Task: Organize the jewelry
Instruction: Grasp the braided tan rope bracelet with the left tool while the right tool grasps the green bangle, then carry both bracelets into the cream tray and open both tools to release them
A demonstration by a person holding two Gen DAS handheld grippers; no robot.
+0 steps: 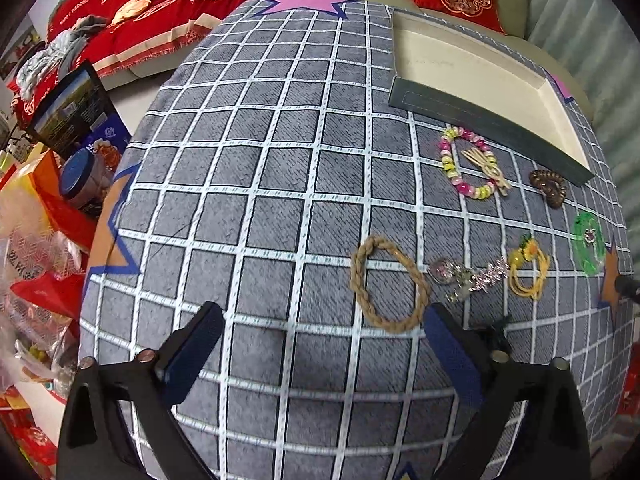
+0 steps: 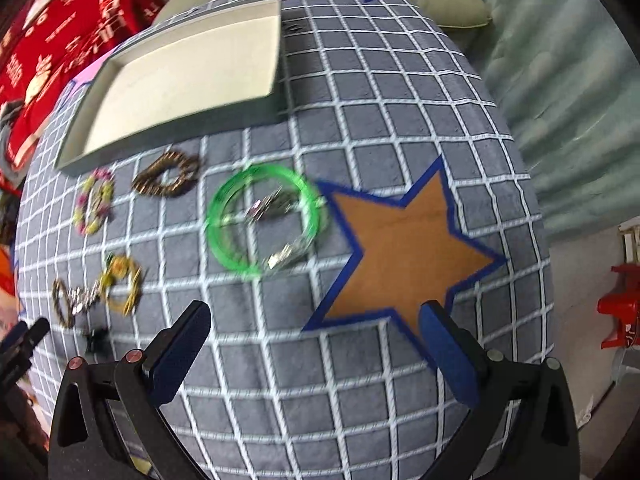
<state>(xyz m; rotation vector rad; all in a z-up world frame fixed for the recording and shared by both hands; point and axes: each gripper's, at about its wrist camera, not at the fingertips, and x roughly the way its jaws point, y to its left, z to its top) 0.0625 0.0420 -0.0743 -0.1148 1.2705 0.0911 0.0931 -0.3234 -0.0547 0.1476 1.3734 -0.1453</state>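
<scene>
Jewelry lies on a grey checked cloth. A braided tan rope bracelet [image 1: 386,284] sits just ahead of my open, empty left gripper [image 1: 324,320]. Beside it lie a silver charm piece [image 1: 468,274], a yellow cord bracelet [image 1: 528,266], a pink-and-yellow bead bracelet [image 1: 468,164], a brown bead bracelet [image 1: 549,187] and a green bangle [image 1: 587,246]. The green bangle [image 2: 262,222] lies ahead of my open, empty right gripper [image 2: 316,320], with a small silver piece inside it. An open cream-lined tray [image 1: 472,68] stands behind the jewelry; it also shows in the right wrist view [image 2: 180,76].
An orange star with a blue outline [image 2: 404,256] is stuck on the cloth at the right. A small black clip [image 2: 96,340] lies near the front. Red wedding cloths and cushions [image 1: 168,0] lie behind the table. Bags and boxes [image 1: 48,208] crowd the left side.
</scene>
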